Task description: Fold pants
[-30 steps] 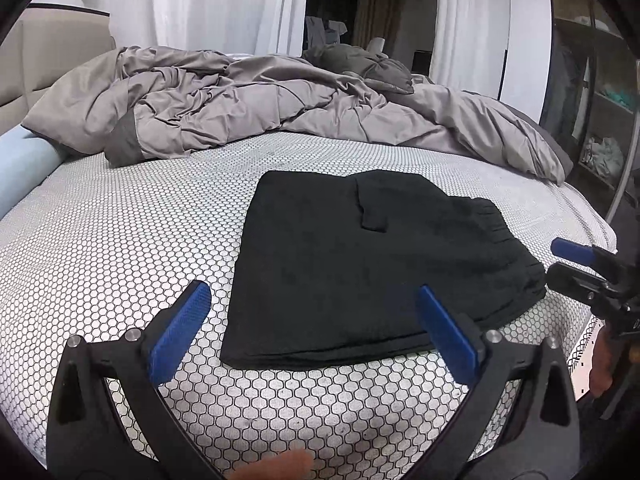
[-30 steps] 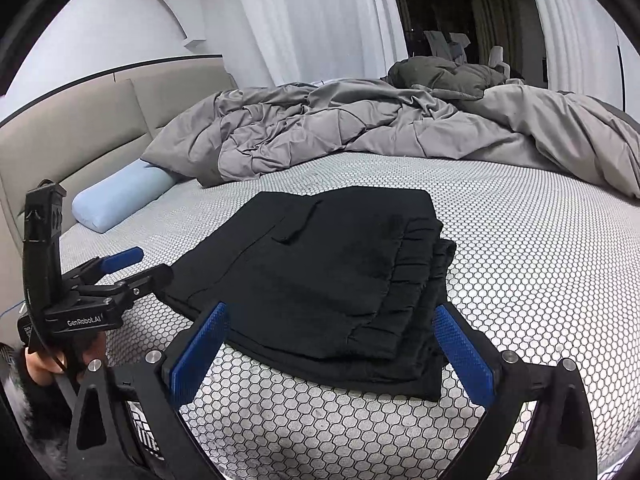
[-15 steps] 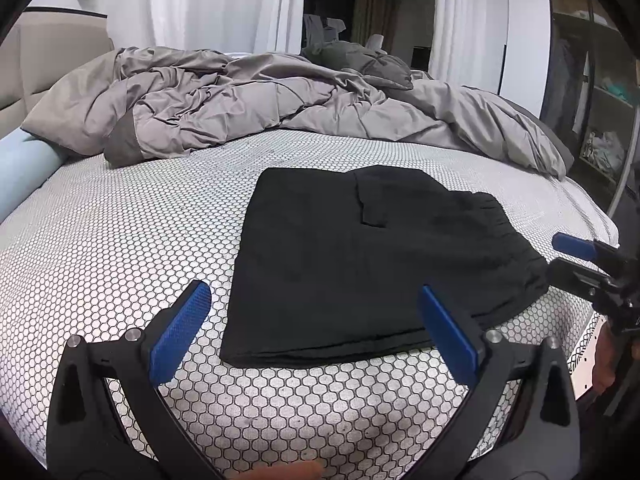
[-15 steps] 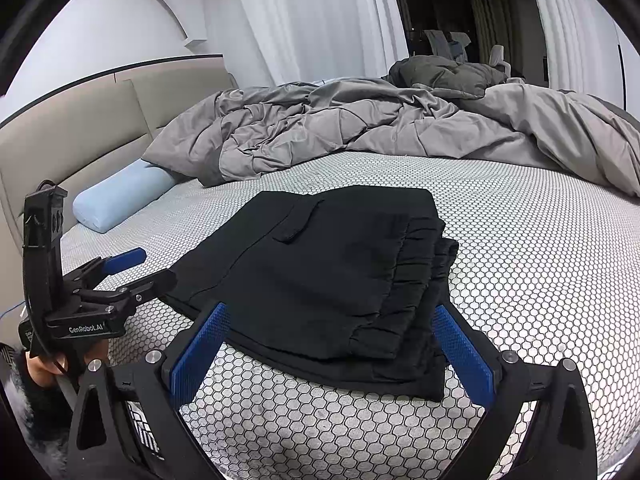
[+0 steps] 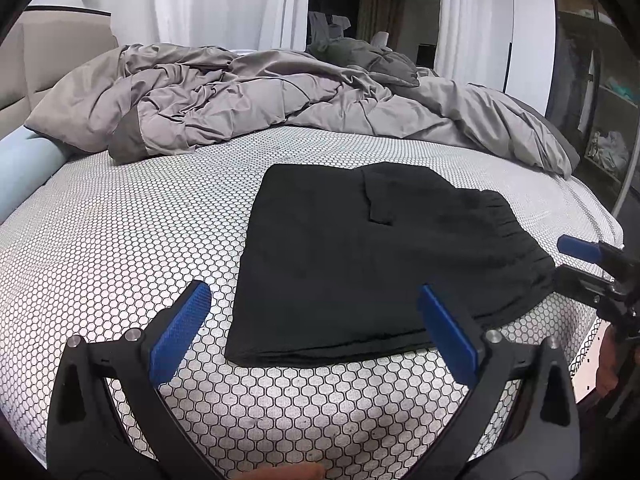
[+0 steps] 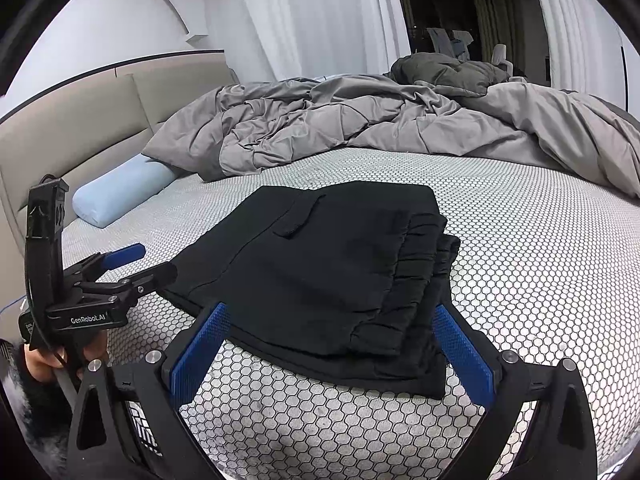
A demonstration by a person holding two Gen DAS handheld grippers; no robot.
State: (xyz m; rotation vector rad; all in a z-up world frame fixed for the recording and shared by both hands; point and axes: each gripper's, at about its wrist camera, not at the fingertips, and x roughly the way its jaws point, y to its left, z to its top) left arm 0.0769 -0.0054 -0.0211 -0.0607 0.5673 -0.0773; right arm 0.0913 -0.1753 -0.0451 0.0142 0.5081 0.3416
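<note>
The black soft folded pants (image 5: 372, 256) are laid flat on the bed's white sheet with small black rings (image 5: 120, 232). Both claws are held wide open with nothing in them: the left claw (image 5: 314, 328) and the right claw (image 6: 332, 344). "GenRobot.AI" is written on the left one.
</note>
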